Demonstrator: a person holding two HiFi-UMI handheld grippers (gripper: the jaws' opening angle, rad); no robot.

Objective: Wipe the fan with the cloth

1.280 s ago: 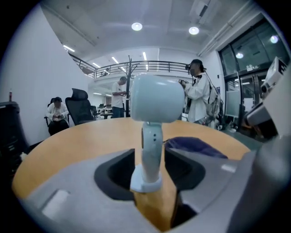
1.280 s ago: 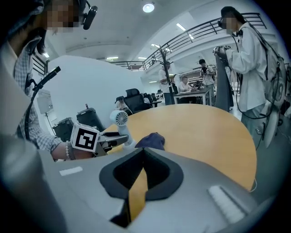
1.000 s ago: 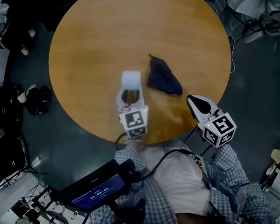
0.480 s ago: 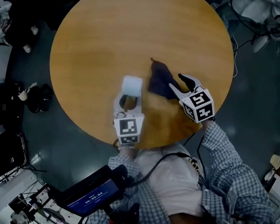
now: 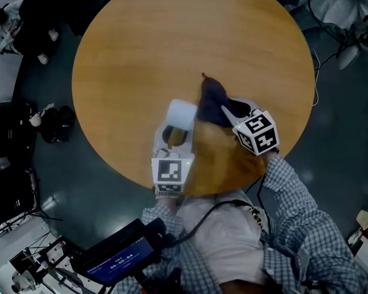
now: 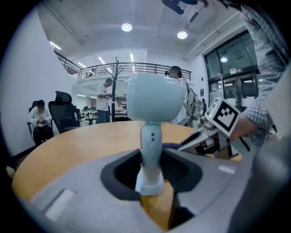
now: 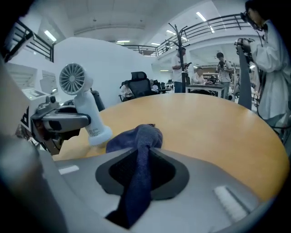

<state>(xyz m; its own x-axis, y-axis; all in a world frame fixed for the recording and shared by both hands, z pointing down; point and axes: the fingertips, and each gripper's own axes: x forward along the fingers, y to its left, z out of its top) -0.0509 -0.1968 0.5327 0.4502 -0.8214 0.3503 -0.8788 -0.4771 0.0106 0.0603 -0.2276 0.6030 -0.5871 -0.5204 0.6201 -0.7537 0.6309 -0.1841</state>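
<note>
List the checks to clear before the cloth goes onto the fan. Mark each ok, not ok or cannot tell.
1. Fan steadied: the left hand-held gripper has its jaws pressed on the stem. Ok.
2. Fan upright on the table: ok.
3. Cloth gripped: the right hand-held gripper jaws have just been closing, and a fold is pinched between them. Ok.
4. Cloth lifted clear of the table: not ok, most of it lies on the wood.
5. Cloth on the grille: not ok, it lies beside the base.
6. Grille turned toward the right hand-held gripper: ok.
</note>
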